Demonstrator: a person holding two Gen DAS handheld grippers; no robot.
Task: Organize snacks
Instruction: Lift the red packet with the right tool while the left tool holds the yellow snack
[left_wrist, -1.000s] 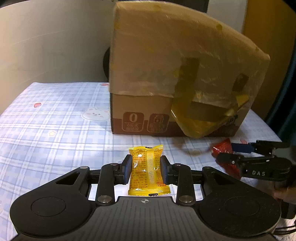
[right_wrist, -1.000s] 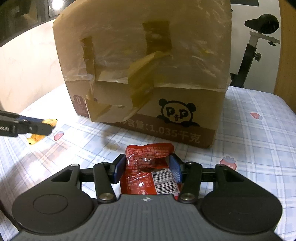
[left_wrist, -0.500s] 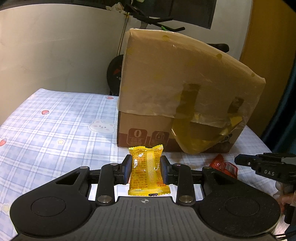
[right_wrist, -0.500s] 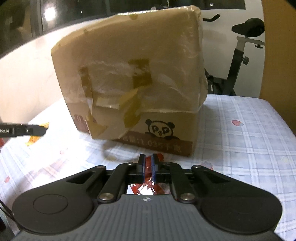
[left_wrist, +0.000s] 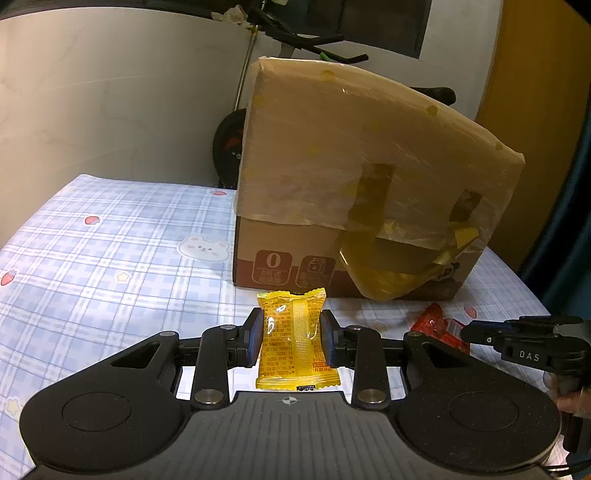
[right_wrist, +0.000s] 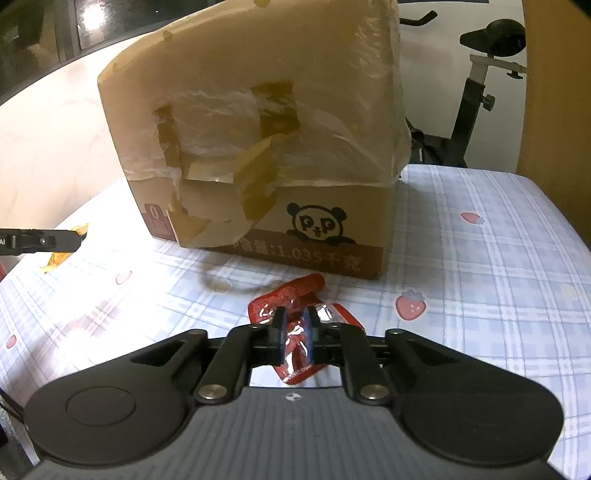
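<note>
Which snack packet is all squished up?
The red packet. The right gripper has its jaws nearly together on it, crumpling the middle. The yellow packet in the left gripper sits flat and smooth.

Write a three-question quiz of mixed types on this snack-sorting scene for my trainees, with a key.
1. True or false: the left gripper holds the yellow foil snack packet upright between its pads.
2. Multiple choice: the right gripper is closed on A) a green bottle, B) the red crinkled snack packet, C) nothing.
3. Fill in: the tape-covered cardboard box stands on the blue checked ____.

Key: 1 true; 2 B; 3 tablecloth.
</note>
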